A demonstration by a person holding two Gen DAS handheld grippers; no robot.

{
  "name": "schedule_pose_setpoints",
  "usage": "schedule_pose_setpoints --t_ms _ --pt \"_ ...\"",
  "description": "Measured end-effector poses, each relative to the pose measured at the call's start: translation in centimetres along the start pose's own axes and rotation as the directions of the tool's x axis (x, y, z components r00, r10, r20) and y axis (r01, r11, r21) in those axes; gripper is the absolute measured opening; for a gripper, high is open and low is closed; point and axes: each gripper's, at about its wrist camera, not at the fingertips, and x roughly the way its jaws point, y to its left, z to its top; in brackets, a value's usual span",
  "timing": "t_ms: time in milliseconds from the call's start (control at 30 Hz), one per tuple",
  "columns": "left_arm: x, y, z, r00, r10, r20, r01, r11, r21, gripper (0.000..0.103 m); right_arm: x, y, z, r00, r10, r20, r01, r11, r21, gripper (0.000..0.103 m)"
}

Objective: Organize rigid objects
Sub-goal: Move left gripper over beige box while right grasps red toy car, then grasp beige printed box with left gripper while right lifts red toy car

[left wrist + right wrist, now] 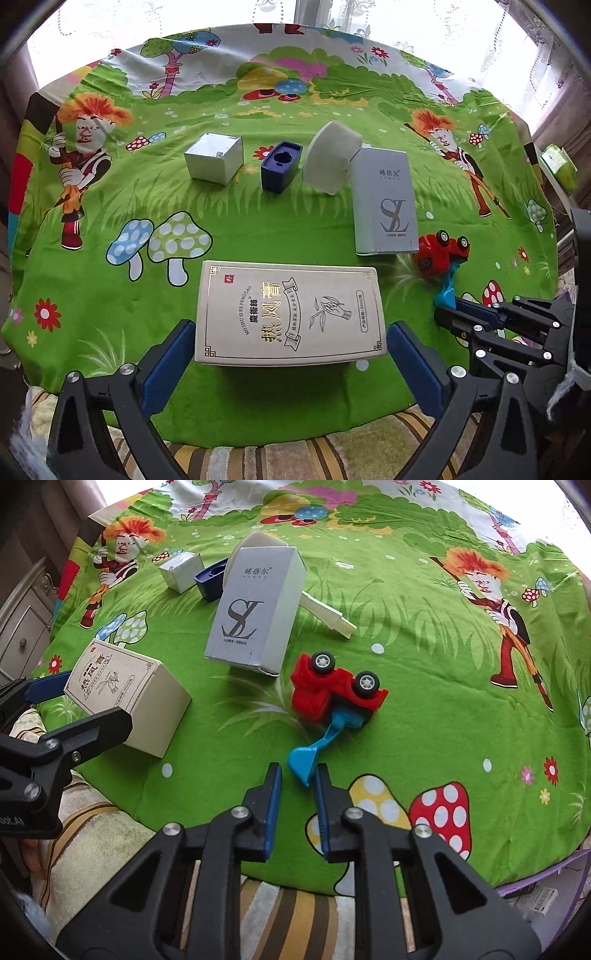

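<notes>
step: I'm grasping the overturned red toy digger (334,690) | right gripper (297,775) narrow, pinched on its blue scoop (303,758) at my fingertips | left gripper (291,332) wide around cream box (291,314) | next: lift gently; thin arm may slip.

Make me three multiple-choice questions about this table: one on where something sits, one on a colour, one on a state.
1. What lies between the left hand-held gripper fingers?
A. beige box
B. silver cube
C. blue tray

2. What colour is the toy truck's scoop?
A. yellow
B. light blue
C. white

3. How does the toy truck lie?
A. upright
B. wheels up
C. standing on its nose

Answers:
1 A, the beige box sits between the blue pads.
2 B, the scoop is light blue against the red toy truck.
3 B, both visible wheels point upward.
</notes>
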Motion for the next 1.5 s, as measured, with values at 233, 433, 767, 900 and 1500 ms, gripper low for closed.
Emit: schedule_pose_setpoints --t_ms 233,433,767,900,1500 --pt "-0.1 0.0 -0.2 1.000 -0.011 0.016 0.011 1.000 0.000 0.103 -2.0 -0.3 0.1 0.995 -0.001 0.097 0.000 1.000 0.018 0.008" --pt "-0.1 0.1 -0.3 1.000 -0.012 0.022 0.012 1.000 -0.003 0.103 -3.2 -0.9 1.2 0.989 -0.008 0.150 0.003 0.999 0.039 0.008" --pt "-0.1 0.2 -0.5 0.999 -0.019 0.028 0.019 1.000 -0.007 0.103 -1.8 0.0 0.2 0.999 -0.040 0.033 0.039 0.999 0.038 0.050" --pt "0.0 0.0 -0.4 0.999 -0.022 0.027 0.022 1.000 0.002 0.103 0.0 0.2 0.4 0.999 -0.039 -0.021 0.039 0.999 0.031 0.050" --pt "-0.2 0.6 -0.7 0.998 -0.038 0.056 0.039 0.999 -0.022 0.100 -3.6 -0.7 1.8 0.980 -0.004 0.201 -0.014 0.996 0.086 0.009"
